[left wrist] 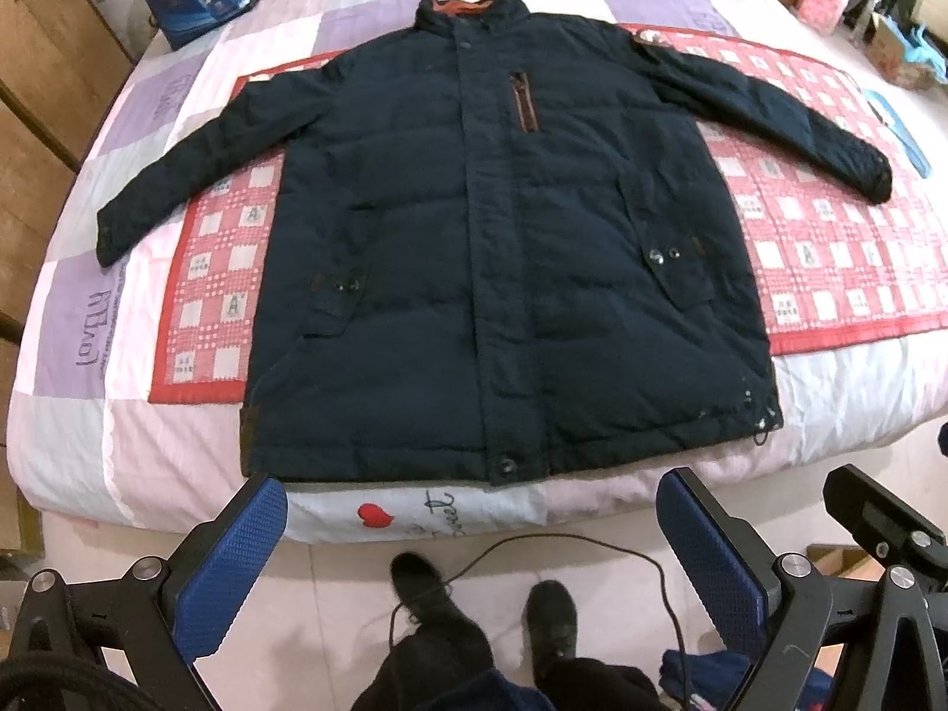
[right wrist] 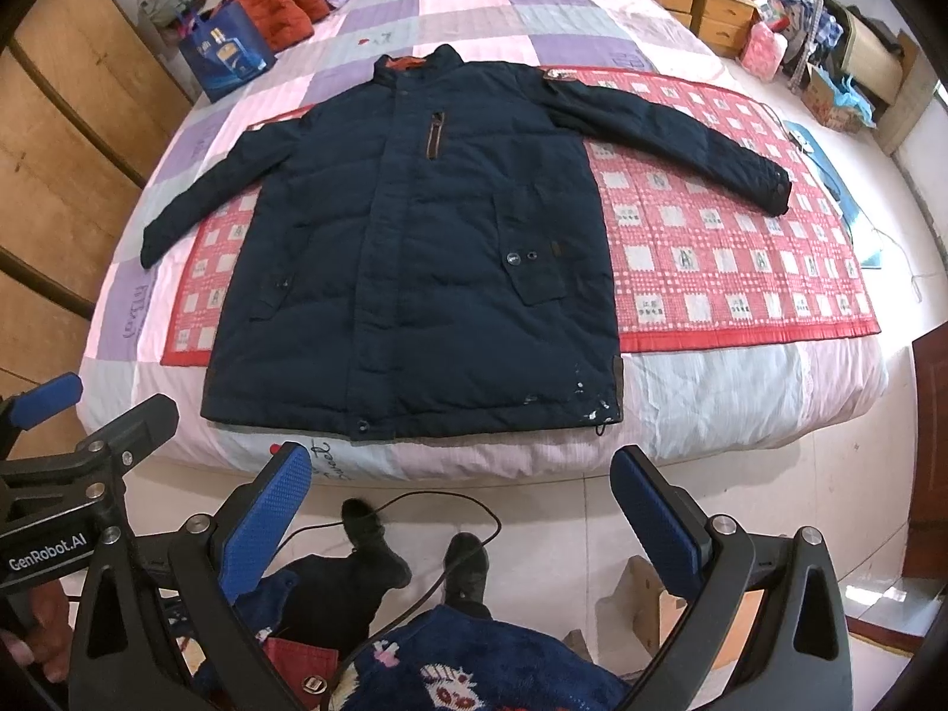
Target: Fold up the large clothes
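Bed [left wrist: 89, 415] under patchwork quilt. Navy padded jacket [left wrist: 492, 272] spread flat on it, front up, sleeves out, atop red checked mat [left wrist: 829, 237]. Short of jacket hem, left claw [left wrist: 471, 563] and right claw [right wrist: 462, 527] both released, empty.

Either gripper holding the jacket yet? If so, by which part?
Nothing held. Left gripper and right gripper are both open, short of the bed; the jacket lies flat, untouched.
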Tool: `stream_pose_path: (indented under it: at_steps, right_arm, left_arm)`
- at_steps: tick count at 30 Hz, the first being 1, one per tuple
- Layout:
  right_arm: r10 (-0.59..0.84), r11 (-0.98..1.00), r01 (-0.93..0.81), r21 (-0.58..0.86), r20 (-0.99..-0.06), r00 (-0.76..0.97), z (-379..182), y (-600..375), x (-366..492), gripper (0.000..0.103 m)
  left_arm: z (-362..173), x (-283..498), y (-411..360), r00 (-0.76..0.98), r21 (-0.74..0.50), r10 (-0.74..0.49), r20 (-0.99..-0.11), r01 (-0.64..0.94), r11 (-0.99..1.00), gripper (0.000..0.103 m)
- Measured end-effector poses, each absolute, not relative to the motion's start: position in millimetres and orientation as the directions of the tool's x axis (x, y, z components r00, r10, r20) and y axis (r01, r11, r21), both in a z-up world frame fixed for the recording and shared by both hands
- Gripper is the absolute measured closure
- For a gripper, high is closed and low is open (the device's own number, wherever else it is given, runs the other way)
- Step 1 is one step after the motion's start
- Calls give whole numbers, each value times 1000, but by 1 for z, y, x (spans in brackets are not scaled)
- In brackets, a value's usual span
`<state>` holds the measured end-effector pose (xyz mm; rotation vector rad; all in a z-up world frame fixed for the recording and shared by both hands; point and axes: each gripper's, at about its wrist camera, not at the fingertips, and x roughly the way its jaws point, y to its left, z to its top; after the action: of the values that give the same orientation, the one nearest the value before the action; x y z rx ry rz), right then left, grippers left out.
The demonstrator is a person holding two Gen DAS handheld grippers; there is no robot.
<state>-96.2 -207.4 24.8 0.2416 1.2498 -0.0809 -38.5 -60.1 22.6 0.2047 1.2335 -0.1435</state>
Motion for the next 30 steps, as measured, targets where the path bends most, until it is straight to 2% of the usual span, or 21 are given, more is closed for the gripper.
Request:
stream_pose_path:
  at_steps: [19, 30]
  right_arm:
    - [49, 972, 206, 115, -952, 301, 17, -205, -76, 0]
    - [37, 973, 212, 92, -968, 247, -4, -172, -28, 0]
  left_arm:
    - [16, -5, -52, 317, 43, -37, -948, 241, 970, 0]
    - [-9, 49, -18, 269, 10, -64, -961, 264, 964, 0]
